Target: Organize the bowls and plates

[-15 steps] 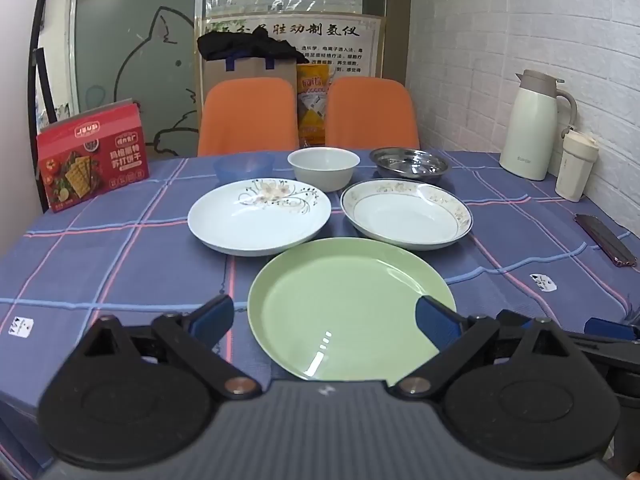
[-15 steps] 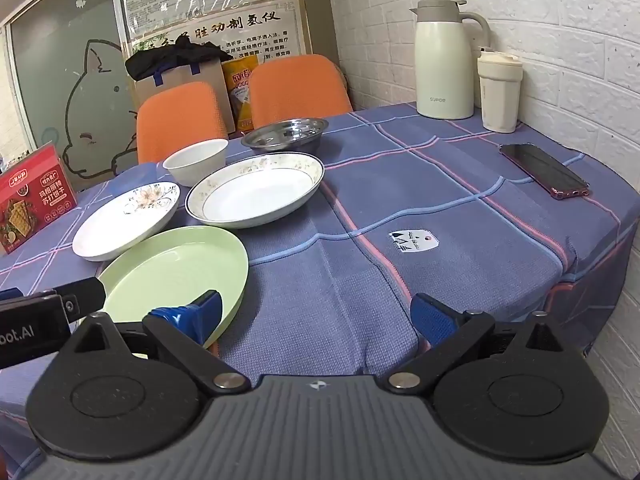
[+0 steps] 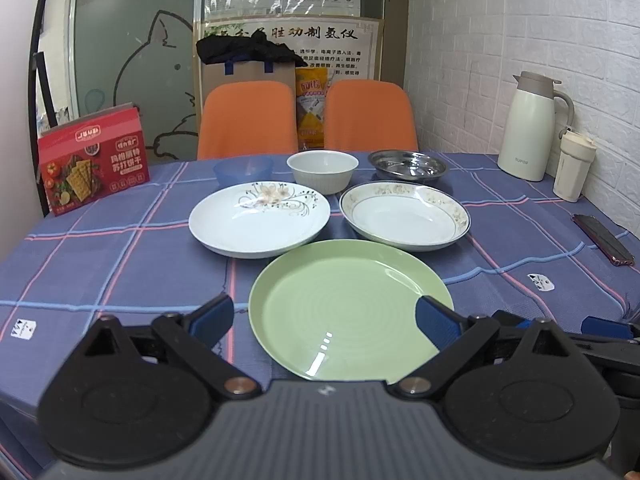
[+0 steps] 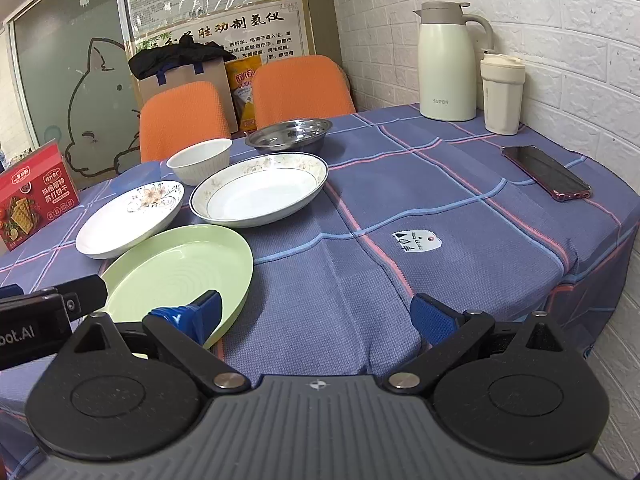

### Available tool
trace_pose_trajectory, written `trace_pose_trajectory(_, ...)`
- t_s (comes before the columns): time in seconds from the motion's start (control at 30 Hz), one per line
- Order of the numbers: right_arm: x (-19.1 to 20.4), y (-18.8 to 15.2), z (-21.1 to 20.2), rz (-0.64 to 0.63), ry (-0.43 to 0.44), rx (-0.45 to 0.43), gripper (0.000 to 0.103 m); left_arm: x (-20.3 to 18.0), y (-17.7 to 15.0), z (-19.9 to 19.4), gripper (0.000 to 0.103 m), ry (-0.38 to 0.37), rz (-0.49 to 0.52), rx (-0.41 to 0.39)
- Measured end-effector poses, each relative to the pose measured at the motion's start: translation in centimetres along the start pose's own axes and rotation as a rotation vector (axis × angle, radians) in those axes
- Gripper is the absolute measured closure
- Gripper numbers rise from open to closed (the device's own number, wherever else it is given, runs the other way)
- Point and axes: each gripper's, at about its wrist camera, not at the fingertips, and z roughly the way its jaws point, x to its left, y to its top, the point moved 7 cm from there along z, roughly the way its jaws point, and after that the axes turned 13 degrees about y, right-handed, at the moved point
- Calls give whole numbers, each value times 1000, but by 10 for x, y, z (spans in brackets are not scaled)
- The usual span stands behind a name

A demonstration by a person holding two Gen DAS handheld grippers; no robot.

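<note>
Both tools [image 3: 324,318] [image 4: 316,314] spread wide, empty; thermos [image 4: 446,64] reads "SUPOR"; green plate [image 3: 348,304] near.

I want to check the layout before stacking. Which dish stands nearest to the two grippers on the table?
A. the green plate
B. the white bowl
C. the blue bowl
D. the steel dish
A: the green plate lies at the front edge, between the open fingers of the left gripper, while the white bowl, the blue bowl and the steel dish stand in the far row.
</note>
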Motion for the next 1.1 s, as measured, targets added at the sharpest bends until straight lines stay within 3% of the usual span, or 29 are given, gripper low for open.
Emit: trace_pose_trajectory(1.1, 2, -1, 1, -13, -5, 4, 15, 3, -3, 0, 6, -2, 3, 2)
